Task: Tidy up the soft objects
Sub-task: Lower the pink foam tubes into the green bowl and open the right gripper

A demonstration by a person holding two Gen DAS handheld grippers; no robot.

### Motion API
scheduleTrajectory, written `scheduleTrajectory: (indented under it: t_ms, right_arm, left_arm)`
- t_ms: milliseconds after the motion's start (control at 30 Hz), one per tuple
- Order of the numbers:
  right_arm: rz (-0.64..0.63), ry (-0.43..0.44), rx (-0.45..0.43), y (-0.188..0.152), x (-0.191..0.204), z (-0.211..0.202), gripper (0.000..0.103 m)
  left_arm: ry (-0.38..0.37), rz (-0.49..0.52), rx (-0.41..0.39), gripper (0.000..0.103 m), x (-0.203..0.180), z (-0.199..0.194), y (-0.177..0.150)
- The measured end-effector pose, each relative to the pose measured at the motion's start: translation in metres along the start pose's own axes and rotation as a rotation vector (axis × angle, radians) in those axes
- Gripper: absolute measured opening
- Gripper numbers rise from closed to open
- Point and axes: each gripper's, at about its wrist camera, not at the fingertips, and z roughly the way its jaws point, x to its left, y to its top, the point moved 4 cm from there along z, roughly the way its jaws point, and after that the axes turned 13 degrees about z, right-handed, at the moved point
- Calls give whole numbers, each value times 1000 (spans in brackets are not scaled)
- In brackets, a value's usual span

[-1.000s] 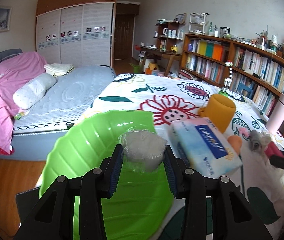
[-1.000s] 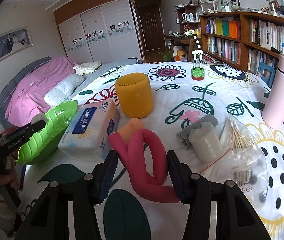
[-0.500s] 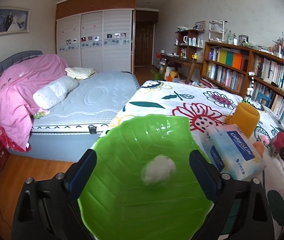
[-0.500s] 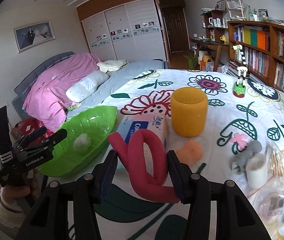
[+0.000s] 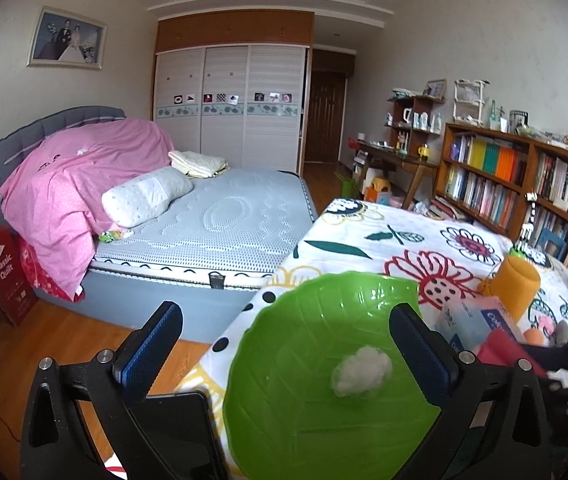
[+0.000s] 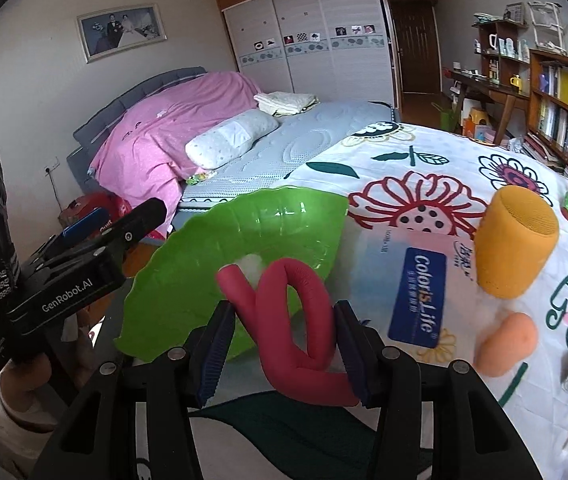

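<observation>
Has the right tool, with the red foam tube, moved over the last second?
Yes. The right tool, shut on the red foam tube, has travelled left past the tissue pack to the green leaf bowl.

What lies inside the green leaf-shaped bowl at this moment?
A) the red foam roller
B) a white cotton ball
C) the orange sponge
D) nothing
B: a white cotton ball rests alone in the green leaf-shaped bowl; the red foam roller is in the right gripper's jaws.

bowl [image 5: 292, 360]: glossy green plastic
cotton ball [image 5: 361, 369]: fluffy white
foam tube [image 6: 304, 320]: matt red
tissue pack [image 6: 412, 280]: shiny wrap
</observation>
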Motion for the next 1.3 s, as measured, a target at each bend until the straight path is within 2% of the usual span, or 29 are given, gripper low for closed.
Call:
scheduleTrajectory:
  t_ms: [367,400,500,800,1033,1300]
  right_arm:
    - [-46,53,44,-3,28,24,55]
    - [-44,55,47,-3,28,26,57]
    - [-34,65,35,-2,26,28,71]
    - [5,57,25,-6,11,19,72]
    - [47,51,9,-10,-3,8,72]
    - [93,33,-60,-8,-20,-16,76]
  left_arm:
    - [24,-27,-35,103,19,-9,-1]
    - [31,-28,-34,103,20,-9,-1]
    - [57,-37,-33,103,25,-9,-2]
    - [44,-41,-30,103,27,-9,-3]
    - [9,-13,-11,103,11,-5,-4]
    - [-24,23,-7,103,-8,-5,-3]
